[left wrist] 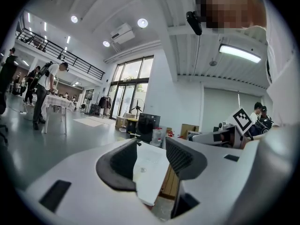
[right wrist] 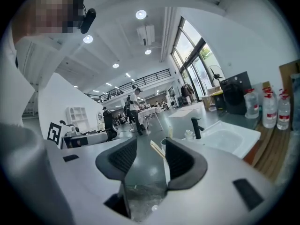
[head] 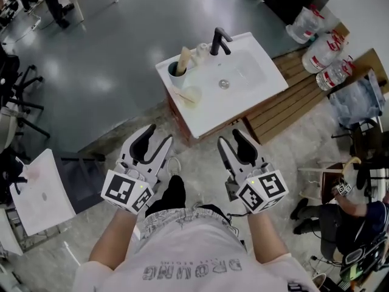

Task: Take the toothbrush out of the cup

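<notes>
Both tools are up in front of you and nothing is in them. The left hand-held gripper [head: 155, 139] has its jaws apart and empty, and so does the right hand-held gripper [head: 231, 139]. Both hang well short of the washbasin [head: 209, 119].

Your target sits left of the black faucet [head: 219, 41], at the basin's back corner: the cup [head: 177, 73], with the toothbrush [head: 183, 58] standing in it, pale handle leaning up and out over the rim. The right gripper view already has that cup roughly framed between its jaws, so I'd lead with the right.

Step in closer first, because you're too far off to reach. Come down on the handle above the cup's rim, line the pads up flat on either side of it, and close squarely so it can't twist. The cup looks light, so it may well ride up with the brush. Bring the left one in to steady the cup's wall, then draw the brush out along its own lean, not sideways.

Mind the pale object [head: 189, 94] lying just in front of the cup; I can't tell what it is.
</notes>
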`<state>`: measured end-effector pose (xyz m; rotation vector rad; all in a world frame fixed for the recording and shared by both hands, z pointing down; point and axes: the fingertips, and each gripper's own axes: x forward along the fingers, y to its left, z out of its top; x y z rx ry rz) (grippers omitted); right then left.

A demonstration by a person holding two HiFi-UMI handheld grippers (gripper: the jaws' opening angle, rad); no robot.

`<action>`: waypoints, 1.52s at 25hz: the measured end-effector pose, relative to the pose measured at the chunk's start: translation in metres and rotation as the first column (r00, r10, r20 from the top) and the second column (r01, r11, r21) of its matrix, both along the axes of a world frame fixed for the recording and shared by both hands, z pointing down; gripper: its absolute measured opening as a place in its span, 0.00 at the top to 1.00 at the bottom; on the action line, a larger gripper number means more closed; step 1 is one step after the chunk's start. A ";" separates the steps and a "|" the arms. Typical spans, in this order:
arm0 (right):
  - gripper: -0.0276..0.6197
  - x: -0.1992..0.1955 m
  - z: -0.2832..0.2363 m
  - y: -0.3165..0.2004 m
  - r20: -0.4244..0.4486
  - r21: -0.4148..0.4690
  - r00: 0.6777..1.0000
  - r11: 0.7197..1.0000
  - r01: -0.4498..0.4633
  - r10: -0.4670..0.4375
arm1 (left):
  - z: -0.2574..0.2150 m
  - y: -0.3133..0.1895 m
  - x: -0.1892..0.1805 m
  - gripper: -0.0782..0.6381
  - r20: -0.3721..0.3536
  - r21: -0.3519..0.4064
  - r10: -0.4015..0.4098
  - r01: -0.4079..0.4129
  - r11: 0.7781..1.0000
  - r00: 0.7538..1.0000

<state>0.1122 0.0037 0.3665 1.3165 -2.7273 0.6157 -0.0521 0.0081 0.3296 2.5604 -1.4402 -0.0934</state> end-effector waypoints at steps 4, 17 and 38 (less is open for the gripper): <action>0.64 -0.017 -0.005 -0.031 -0.012 -0.008 1.000 1.000 -0.013 0.013 | -0.003 -0.035 -0.016 0.60 -0.011 -0.006 0.016 -0.016 1.000 1.000; 0.65 -0.054 0.001 -0.105 -0.049 -0.024 0.996 0.997 -0.072 0.070 | 0.002 -0.120 -0.053 0.60 -0.035 0.001 0.084 -0.084 0.997 0.996; 0.65 -0.057 0.005 -0.137 -0.047 -0.021 0.996 0.997 -0.077 0.076 | 0.009 -0.146 -0.057 0.60 -0.046 -0.008 0.072 -0.072 0.997 0.996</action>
